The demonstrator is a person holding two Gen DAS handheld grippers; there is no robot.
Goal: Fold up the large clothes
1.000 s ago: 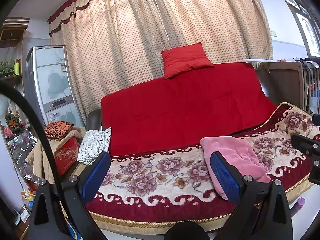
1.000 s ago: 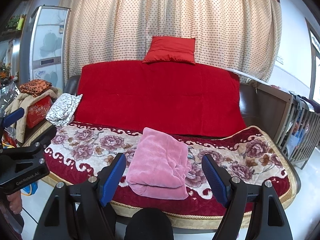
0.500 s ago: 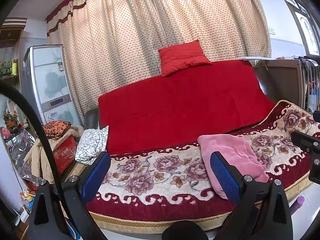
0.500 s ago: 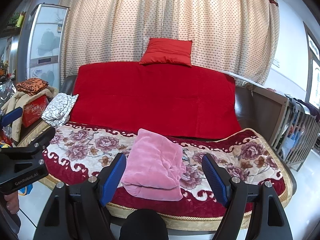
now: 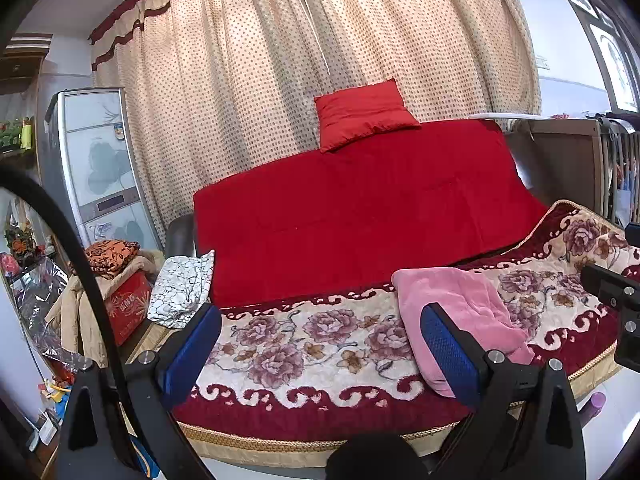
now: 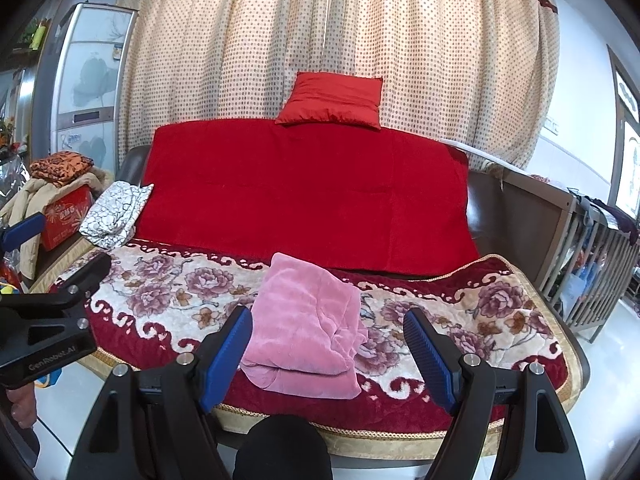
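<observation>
A folded pink fleece garment (image 6: 304, 320) lies on the floral blanket (image 6: 168, 292) that covers the sofa seat, near the front edge. It also shows in the left wrist view (image 5: 460, 312), to the right. My right gripper (image 6: 328, 340) is open and empty, held back from the sofa in front of the garment. My left gripper (image 5: 320, 344) is open and empty, held back from the sofa to the left of the garment. A folded black-and-white patterned cloth (image 6: 114, 214) lies at the seat's far left corner.
A red cover (image 6: 304, 188) drapes the sofa back with a red cushion (image 6: 332, 100) on top, before dotted curtains. A pile with an orange cloth and a red box (image 6: 60, 204) stands to the left. A wooden crib (image 6: 592, 248) stands to the right.
Both grippers have drawn back a little from the sofa and tilted slightly, so the sofa sits lower and smaller in view. The pink garment has not moved.
</observation>
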